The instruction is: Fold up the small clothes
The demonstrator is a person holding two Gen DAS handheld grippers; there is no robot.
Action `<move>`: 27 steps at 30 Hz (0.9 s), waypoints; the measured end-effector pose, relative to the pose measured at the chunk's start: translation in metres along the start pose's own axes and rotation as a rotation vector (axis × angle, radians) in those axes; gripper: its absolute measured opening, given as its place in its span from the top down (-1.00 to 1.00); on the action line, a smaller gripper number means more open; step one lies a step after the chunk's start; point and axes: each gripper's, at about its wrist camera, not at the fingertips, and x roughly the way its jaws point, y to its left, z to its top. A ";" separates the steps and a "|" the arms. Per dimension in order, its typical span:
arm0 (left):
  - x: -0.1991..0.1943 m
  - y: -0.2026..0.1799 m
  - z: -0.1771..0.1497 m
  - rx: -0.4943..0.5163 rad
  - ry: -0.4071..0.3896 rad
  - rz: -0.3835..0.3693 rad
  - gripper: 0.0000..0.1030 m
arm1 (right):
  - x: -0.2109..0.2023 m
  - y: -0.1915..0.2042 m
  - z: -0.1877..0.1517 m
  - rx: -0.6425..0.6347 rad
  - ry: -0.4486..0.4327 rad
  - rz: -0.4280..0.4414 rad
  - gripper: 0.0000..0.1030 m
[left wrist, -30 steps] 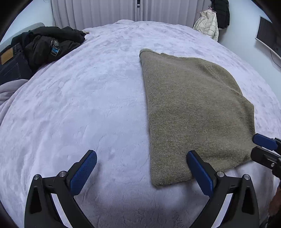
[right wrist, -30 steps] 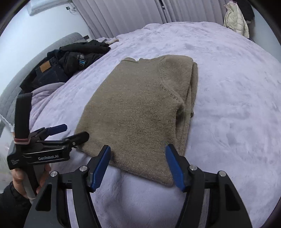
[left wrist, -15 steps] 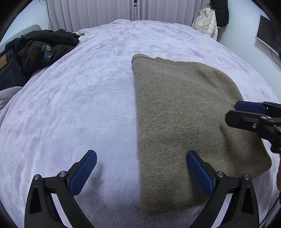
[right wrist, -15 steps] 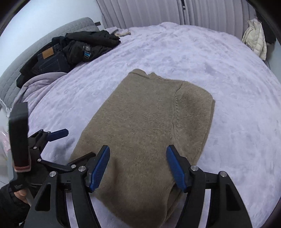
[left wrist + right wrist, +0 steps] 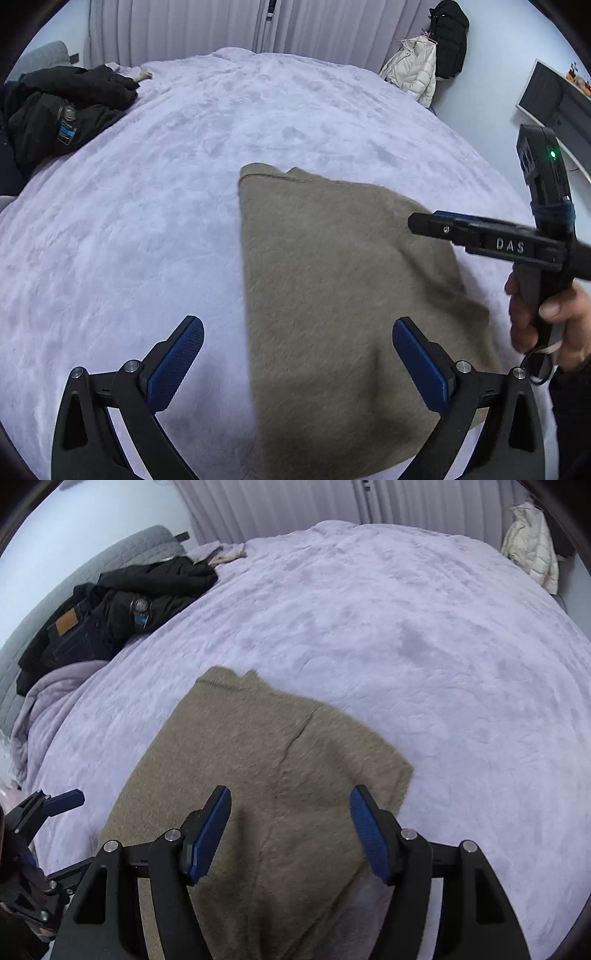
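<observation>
Both grippers travelled forward over sweater (image 5: 258, 775) since earlier frame. Sweater lay on bed (image 5: 443, 664), sides already folded in; final crosswise fold judged pending. Left gripper (image 5: 297, 363) jaws wide, right gripper (image 5: 290, 834) jaws wide, both empty.

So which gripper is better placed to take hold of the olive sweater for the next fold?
Probably the right gripper: its open jaws sit squarely over the olive sweater. The left gripper, also open, straddles the sweater's left edge, one finger over bare blanket.
</observation>
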 end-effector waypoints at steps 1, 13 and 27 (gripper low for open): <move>0.009 -0.004 0.009 -0.001 0.023 -0.030 -0.99 | -0.003 -0.001 0.001 0.012 -0.014 0.022 -0.38; 0.083 -0.017 0.048 0.067 0.155 0.019 -0.99 | 0.040 -0.036 0.018 0.106 0.022 0.043 -0.32; 0.043 0.083 0.017 -0.159 0.184 -0.079 -0.99 | -0.057 -0.071 -0.056 0.219 -0.051 0.072 -0.57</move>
